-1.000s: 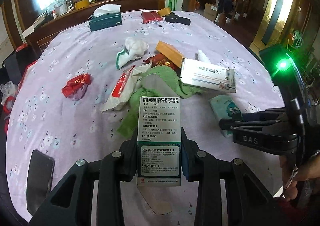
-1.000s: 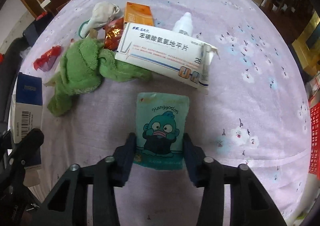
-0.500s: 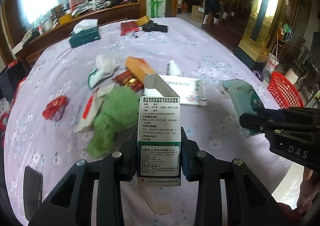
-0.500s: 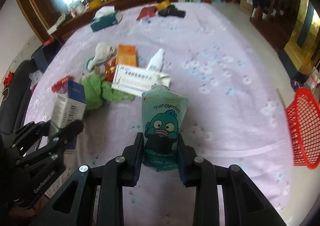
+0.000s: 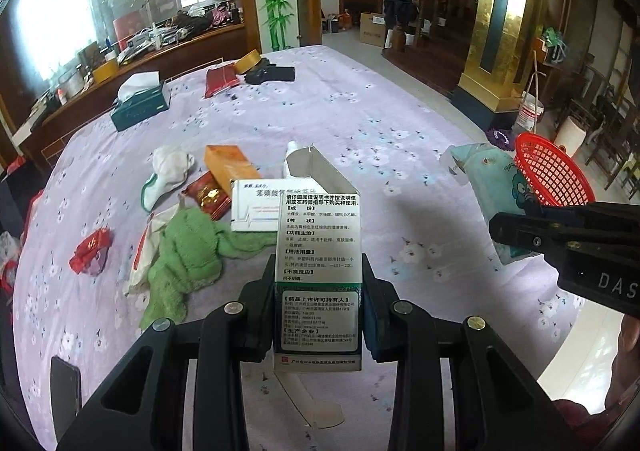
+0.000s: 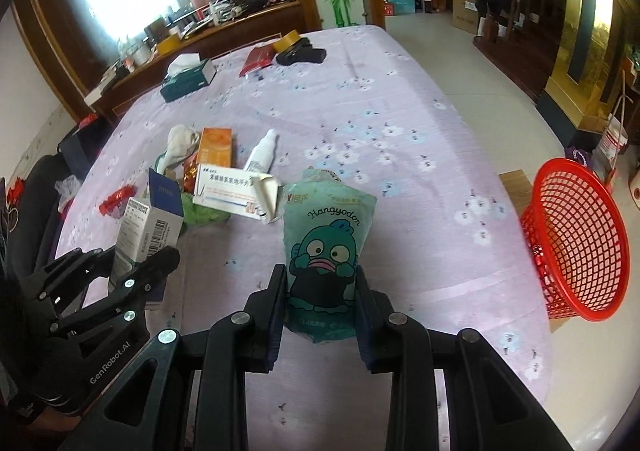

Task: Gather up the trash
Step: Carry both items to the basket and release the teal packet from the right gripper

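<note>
My left gripper (image 5: pixel 318 315) is shut on an upright white and green medicine box (image 5: pixel 319 251) with its top flap open, held above the table. My right gripper (image 6: pixel 320 311) is shut on a teal tissue pack (image 6: pixel 326 239) printed with a cartoon fish. The same tissue pack (image 5: pixel 492 187) shows at the right of the left wrist view, and the medicine box (image 6: pixel 148 227) at the left of the right wrist view. A red mesh basket (image 6: pixel 576 239) stands off the table's right edge, also seen as the red mesh basket (image 5: pixel 552 175).
On the purple flowered tablecloth (image 6: pixel 380 123) lie a green towel (image 5: pixel 188 247), a white pill box (image 6: pixel 232 195), an orange box (image 6: pixel 216 147), a white bottle (image 6: pixel 262 151), red wrappers (image 5: pixel 90 253), and a tissue box (image 5: pixel 140 105). A black phone (image 5: pixel 64 383) lies near the front left edge.
Both grippers have risen and swung right with their loads. The tissue pack has come up off the table, and the red basket has come into view.
</note>
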Available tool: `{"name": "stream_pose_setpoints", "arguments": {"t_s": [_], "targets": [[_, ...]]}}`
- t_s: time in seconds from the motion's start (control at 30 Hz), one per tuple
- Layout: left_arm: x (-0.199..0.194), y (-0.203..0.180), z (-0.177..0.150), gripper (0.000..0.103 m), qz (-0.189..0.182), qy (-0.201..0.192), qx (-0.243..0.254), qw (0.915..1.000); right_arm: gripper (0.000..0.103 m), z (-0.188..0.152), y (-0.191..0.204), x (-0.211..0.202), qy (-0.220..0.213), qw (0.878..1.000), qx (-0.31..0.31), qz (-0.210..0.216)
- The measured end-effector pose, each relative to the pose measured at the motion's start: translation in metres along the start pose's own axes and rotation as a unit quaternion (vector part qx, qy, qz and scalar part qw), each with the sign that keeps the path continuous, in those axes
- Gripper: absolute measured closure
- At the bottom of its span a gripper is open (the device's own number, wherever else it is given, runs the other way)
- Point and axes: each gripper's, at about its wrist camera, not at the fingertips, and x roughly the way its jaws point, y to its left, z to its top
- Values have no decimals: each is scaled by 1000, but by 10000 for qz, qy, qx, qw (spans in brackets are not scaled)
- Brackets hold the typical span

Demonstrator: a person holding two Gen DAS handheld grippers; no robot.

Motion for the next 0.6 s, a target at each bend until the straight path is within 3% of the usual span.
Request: {"name": "stream_pose_setpoints", "arguments": {"t_s": [0.6], "targets": [[5,-29,16,70,-3,-62,248,9997,71,2,-33,-16,-161,9997,193,-12]]}}
